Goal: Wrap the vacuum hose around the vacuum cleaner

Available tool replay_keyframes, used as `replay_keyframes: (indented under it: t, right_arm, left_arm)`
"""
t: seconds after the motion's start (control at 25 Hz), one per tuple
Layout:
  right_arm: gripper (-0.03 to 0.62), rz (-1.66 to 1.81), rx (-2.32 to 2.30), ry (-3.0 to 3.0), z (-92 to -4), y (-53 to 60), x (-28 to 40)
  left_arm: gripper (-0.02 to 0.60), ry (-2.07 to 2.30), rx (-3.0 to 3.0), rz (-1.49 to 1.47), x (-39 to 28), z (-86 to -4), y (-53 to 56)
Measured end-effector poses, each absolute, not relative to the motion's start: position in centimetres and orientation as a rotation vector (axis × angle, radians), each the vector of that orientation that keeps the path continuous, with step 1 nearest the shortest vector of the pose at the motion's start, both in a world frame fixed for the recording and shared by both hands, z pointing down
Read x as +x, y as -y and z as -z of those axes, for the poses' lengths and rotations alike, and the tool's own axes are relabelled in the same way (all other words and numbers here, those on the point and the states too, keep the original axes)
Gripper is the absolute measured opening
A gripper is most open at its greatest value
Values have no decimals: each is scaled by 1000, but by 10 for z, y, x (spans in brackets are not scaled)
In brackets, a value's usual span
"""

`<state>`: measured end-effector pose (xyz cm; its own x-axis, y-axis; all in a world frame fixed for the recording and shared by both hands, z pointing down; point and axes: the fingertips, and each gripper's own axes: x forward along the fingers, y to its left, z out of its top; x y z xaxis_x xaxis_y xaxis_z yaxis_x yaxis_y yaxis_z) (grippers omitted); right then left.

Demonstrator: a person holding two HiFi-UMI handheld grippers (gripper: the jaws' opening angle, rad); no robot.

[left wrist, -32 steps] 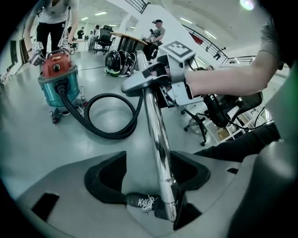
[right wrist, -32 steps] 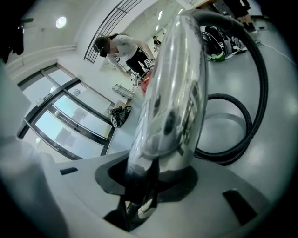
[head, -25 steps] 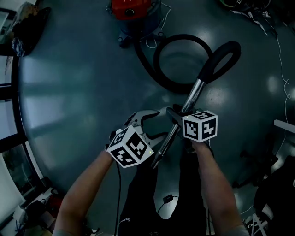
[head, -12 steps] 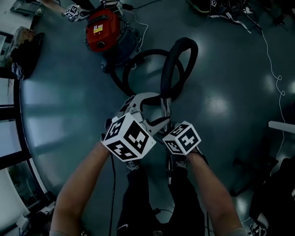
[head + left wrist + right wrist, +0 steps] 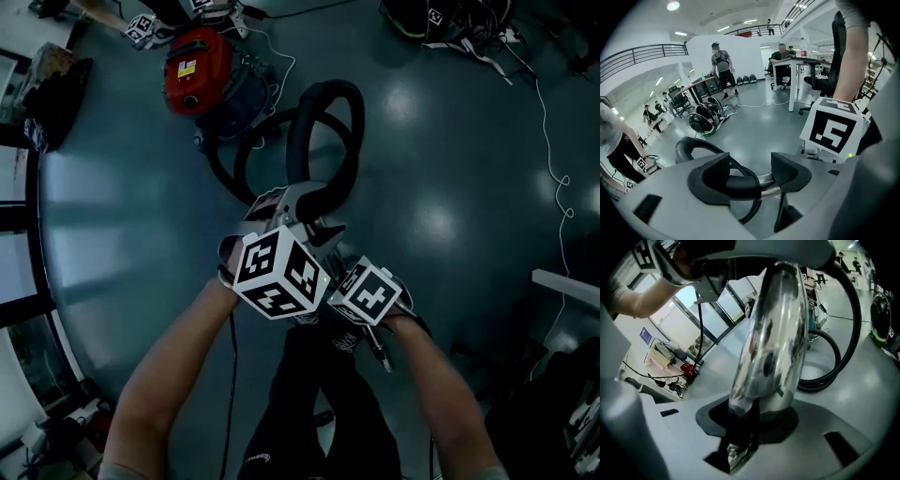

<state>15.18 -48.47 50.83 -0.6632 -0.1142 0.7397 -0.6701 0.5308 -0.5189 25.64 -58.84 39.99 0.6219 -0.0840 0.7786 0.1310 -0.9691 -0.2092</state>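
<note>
The vacuum hose curls in 1 black loop on the floor, running from the red vacuum cleaner at upper left to the wand's black handle. The wand's long axis runs from the person's legs away toward the cleaner, handle end farthest. The right gripper is clamped on the chrome tube. The left gripper has its 2 jaws wide, with the handle-tube joint lying across the gap. Loose cables trail at right, well apart.
</note>
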Motion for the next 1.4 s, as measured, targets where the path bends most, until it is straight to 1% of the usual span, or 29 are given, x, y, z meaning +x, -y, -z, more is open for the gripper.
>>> replay_keyframes:
  t: [0.32,0.52,0.76,1.0,1.2,1.4]
  right_arm:
    - [117,-1048,599,2004,-528,503,209]
    - [102,-1020,594,2000,-537,528,218]
    - [100,-889,503,1890,-557,541,228]
    - [97,-734,419,1830,-578,559,260]
    - [95,-599,349,1839,-620,581,285]
    - [95,-434,274,1866,-680,606,302]
  left_arm:
    - [284,-43,-2831,1325,267,-437,625]
    - [284,-113,-2983,1389,254,-460,653]
    - [284,-210,-3109,1414,236,-488,669]
    - [284,-377,-3199,1417,243,-513,682]
    - [284,-598,-3228,1381,250,-554,697]
    - [282,-820,-3186,1341,251,-605,712]
